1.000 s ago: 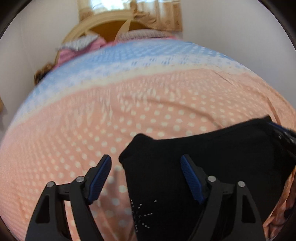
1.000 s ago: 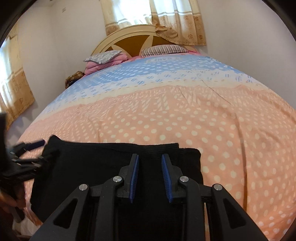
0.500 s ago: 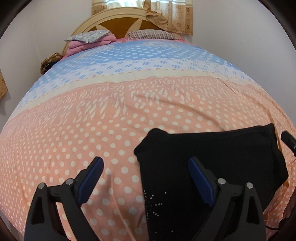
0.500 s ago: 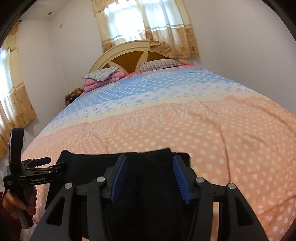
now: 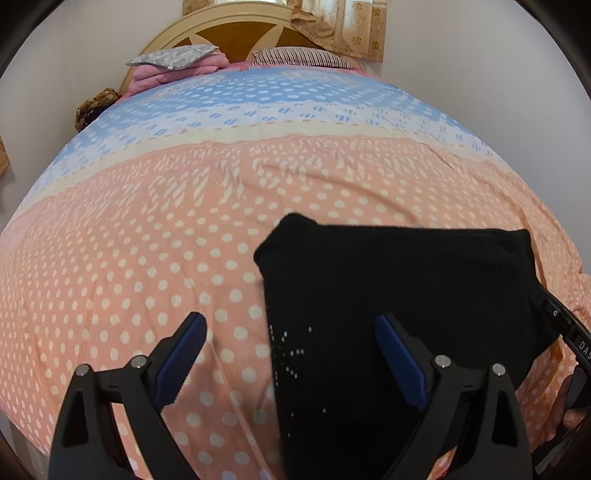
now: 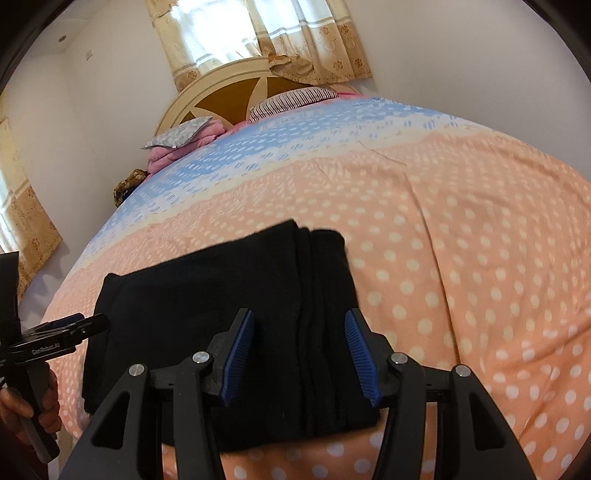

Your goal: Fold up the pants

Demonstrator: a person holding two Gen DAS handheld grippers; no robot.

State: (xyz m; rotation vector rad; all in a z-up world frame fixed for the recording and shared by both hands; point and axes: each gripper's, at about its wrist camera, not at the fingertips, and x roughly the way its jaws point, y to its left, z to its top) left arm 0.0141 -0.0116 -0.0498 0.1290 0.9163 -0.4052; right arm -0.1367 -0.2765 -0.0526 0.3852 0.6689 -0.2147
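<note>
Filling nearly both views, we see a bed [image 5: 155, 266] under a peach polka-dot cover with a blue band toward the curved headboard [image 6: 221, 96], where pillows [image 5: 173, 57] lie below a curtained window [image 6: 258, 33]. Near the bed's close edge lie the black pants [image 6: 221, 295], folded into a compact rectangle with layered edges on their right side. Our left gripper [image 5: 291, 358] hovers wide open, one finger over the bare cover and the other over the pants' left part. Our right gripper [image 6: 299, 354] is open too, its blue-padded fingers straddling the stacked right edge of the pants without gripping it.
</note>
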